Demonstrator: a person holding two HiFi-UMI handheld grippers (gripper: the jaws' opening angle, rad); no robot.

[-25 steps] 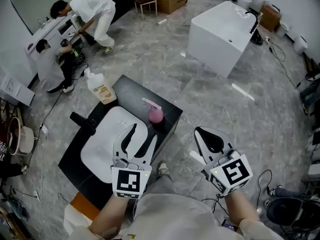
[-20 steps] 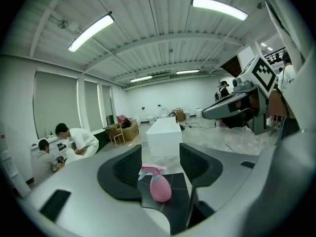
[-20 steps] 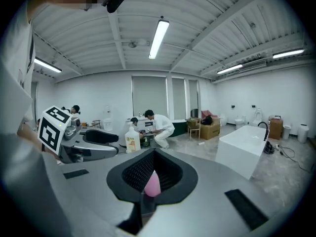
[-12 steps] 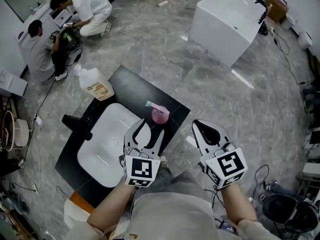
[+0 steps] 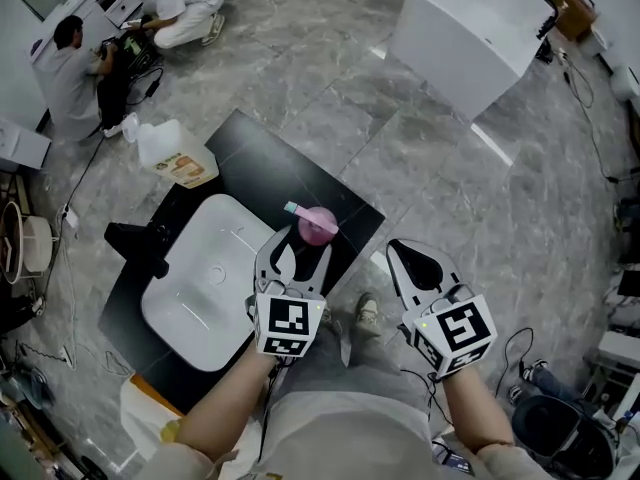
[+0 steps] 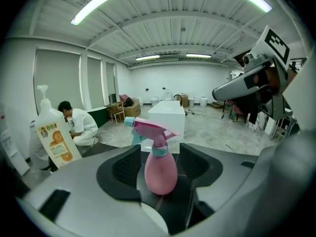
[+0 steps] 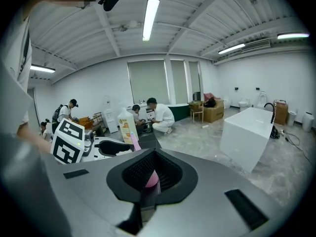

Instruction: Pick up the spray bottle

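Observation:
A pink spray bottle (image 5: 318, 225) with a pink and teal trigger head stands upright on the black counter (image 5: 250, 158), by the counter's right edge. My left gripper (image 5: 297, 253) is open just short of it, its jaws pointing at the bottle. In the left gripper view the spray bottle (image 6: 160, 167) stands centred between the spread jaws of the left gripper (image 6: 162, 182), apart from both pads. My right gripper (image 5: 412, 260) is shut and holds nothing, off the counter to the right. In the right gripper view a sliver of the pink bottle (image 7: 152, 178) shows beyond the closed jaws.
A white basin (image 5: 200, 278) is set in the counter, with a black faucet (image 5: 140, 243) at its left. A soap jug with an orange label (image 5: 175, 153) stands at the counter's far corner. A white block (image 5: 480, 28) sits on the grey floor; two people (image 5: 75, 78) crouch far left.
My left gripper has moved forward and right, from over the basin up to the spray bottle. The right gripper has stayed shut in about the same place.

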